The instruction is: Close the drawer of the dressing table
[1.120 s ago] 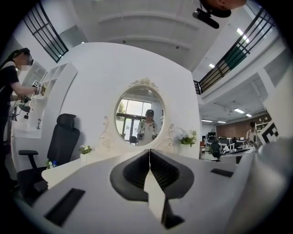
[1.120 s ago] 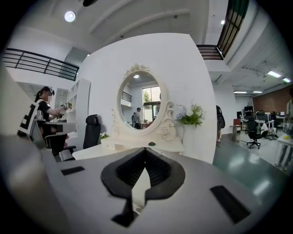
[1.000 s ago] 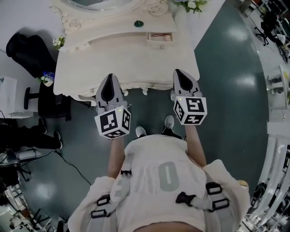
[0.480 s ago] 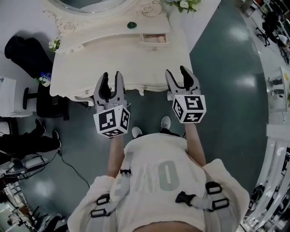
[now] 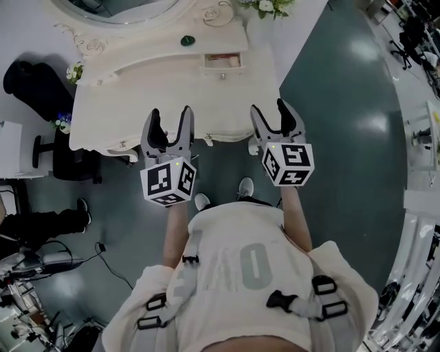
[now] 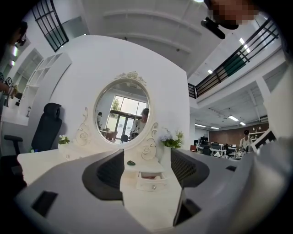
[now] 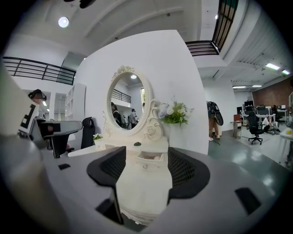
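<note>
The drawer [image 5: 222, 60] stands pulled out of the raised back shelf of the dressing table [image 5: 172, 96], toward the table's 1 o'clock in the head view. Its front with a small knob faces the person. Something pale and pinkish lies inside, too small to name. At the drawer's 10 o'clock a small dark green object [image 5: 187, 40] rests on the shelf top. Behind both is the oval mirror [image 5: 124, 7] in its carved frame, and at the drawer's 1 o'clock a bunch of white flowers [image 5: 265, 5].

Both grippers are well apart from the drawer, over the table's near edge. The left gripper [image 5: 169, 113] is at the drawer's 7 o'clock. Its jaws are opening, spread wide, with nothing between them; its own view shows only the drawer [image 6: 152, 179] far off in the gap. The right gripper [image 5: 269, 108] is at the drawer's 5 o'clock. Its jaws are opening too, released and empty, and the drawer [image 7: 149, 160] shows beyond them under the mirror [image 7: 126, 101].

A black chair [image 5: 34, 82] stands off the table's 9 o'clock end, near a small posy [image 5: 72, 72] on the table corner. The person's shoes [image 5: 201, 201] are on the dark green floor [image 5: 344, 137] below the table's front edge.
</note>
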Demonstrator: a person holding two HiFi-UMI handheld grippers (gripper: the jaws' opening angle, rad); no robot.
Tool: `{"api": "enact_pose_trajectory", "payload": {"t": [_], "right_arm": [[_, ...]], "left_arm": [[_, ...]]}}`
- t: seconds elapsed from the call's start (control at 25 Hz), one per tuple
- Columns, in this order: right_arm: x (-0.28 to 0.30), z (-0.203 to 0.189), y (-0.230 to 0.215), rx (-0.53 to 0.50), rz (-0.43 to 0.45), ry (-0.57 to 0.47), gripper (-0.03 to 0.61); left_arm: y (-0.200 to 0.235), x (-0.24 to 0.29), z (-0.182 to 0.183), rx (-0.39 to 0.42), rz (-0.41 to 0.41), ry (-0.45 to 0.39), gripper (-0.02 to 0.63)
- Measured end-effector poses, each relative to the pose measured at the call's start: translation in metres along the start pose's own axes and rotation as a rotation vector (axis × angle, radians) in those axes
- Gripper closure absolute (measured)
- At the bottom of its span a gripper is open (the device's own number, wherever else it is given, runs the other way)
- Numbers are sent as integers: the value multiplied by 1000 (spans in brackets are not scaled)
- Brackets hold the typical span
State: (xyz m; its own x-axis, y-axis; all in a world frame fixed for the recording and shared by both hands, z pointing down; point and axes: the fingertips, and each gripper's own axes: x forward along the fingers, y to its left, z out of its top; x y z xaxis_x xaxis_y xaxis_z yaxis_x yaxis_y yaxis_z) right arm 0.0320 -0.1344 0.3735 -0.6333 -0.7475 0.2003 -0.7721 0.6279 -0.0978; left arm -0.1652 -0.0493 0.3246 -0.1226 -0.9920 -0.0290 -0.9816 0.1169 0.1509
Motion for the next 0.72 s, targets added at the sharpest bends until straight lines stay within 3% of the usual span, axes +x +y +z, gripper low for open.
{"api": "enact_pose_trajectory", "payload": {"t": [0.2, 0.32, 0.72], "right_arm": [[-3, -1, -28, -12, 17, 5, 301], [-6, -2, -45, -11, 19, 11, 305], [-2, -14, -69, 15, -11, 33, 316]], "left_arm": [[-34, 25, -16, -2, -12, 34, 314], [-57, 39, -31, -44, -34, 62, 313], [-94, 84, -97, -35, -146, 253, 310]]}}
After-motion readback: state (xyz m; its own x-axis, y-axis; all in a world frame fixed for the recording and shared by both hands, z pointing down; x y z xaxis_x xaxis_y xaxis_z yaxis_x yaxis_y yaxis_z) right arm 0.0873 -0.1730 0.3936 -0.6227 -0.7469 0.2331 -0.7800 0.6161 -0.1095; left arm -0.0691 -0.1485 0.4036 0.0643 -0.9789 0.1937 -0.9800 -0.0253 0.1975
